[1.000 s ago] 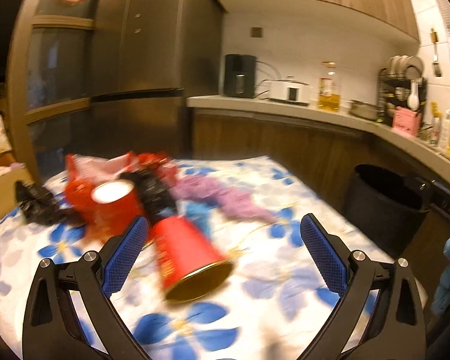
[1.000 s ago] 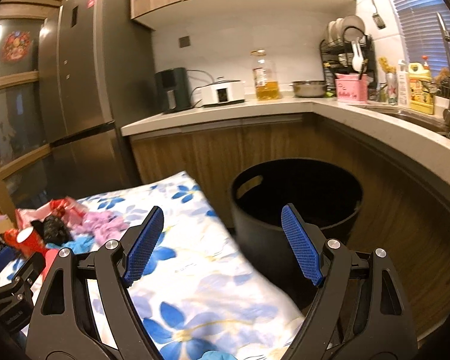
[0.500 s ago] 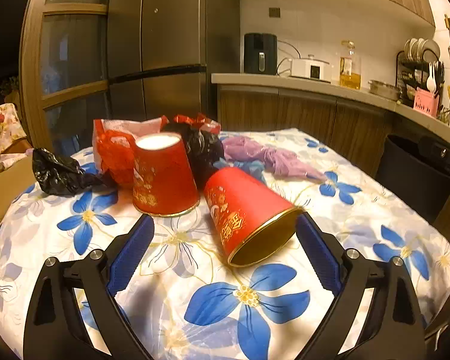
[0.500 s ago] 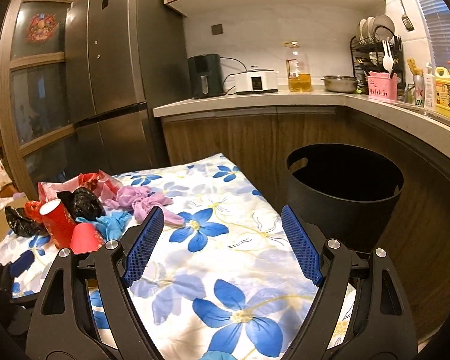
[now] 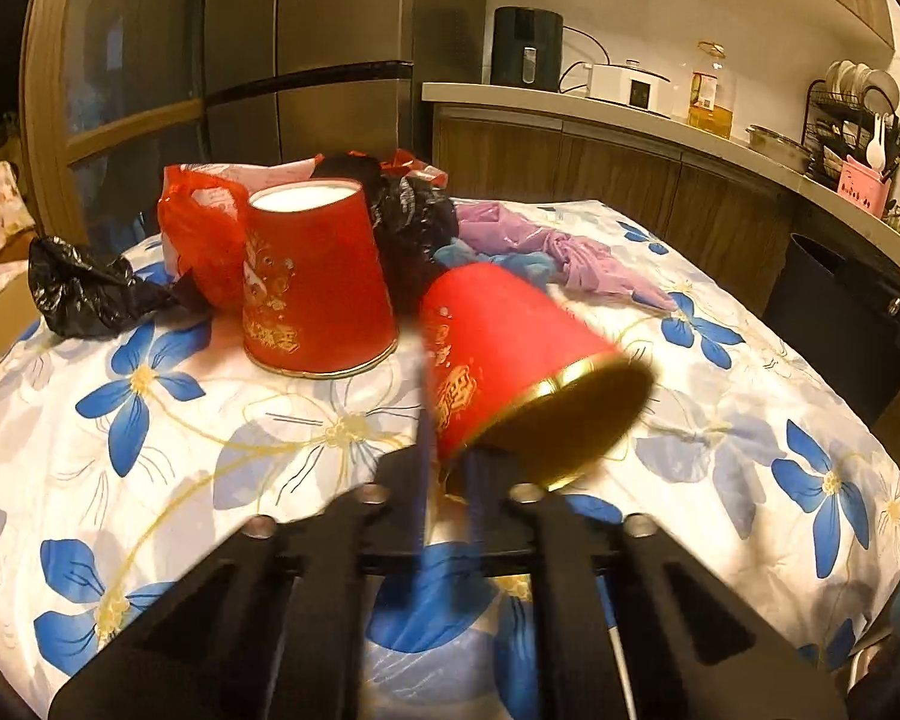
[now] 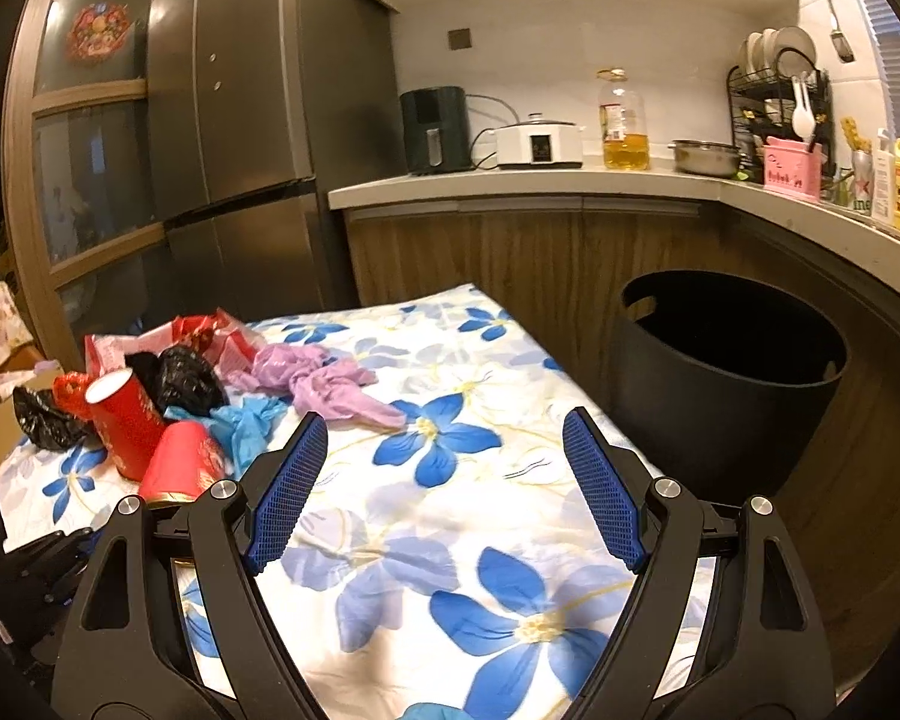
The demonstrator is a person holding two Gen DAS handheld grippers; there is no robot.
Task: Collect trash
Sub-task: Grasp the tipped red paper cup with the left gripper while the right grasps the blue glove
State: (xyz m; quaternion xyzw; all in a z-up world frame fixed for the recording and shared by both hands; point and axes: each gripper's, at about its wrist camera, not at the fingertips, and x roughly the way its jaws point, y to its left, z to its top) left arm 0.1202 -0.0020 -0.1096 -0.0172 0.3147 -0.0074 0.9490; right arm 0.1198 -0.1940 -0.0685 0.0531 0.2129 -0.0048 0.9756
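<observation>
- Red paper cup [image 5: 498, 354] with a gold rim lies tipped on its side on the flowered tablecloth [image 5: 150, 420], mouth toward the left wrist camera.
- Left gripper [image 5: 447, 468] has its blue pads pinched nearly together on the near edge of that cup's rim; the picture is blurred right there.
- Second red cup [image 5: 312, 288] stands upside down just behind and left of it.
- Behind the cups sit crumpled bags: a red bag [image 5: 201, 228], a black bag [image 5: 90, 294] off to the left, another black bag [image 5: 411, 222], and a purple bag [image 6: 324, 381] with a blue bag [image 6: 249, 426] beside it.
- Right gripper [image 6: 444, 492] hangs over bare cloth, jaws spread wide, nothing between them.
- Black bin [image 6: 726, 384] stands on the floor beside the table, near the wooden cabinets.
</observation>
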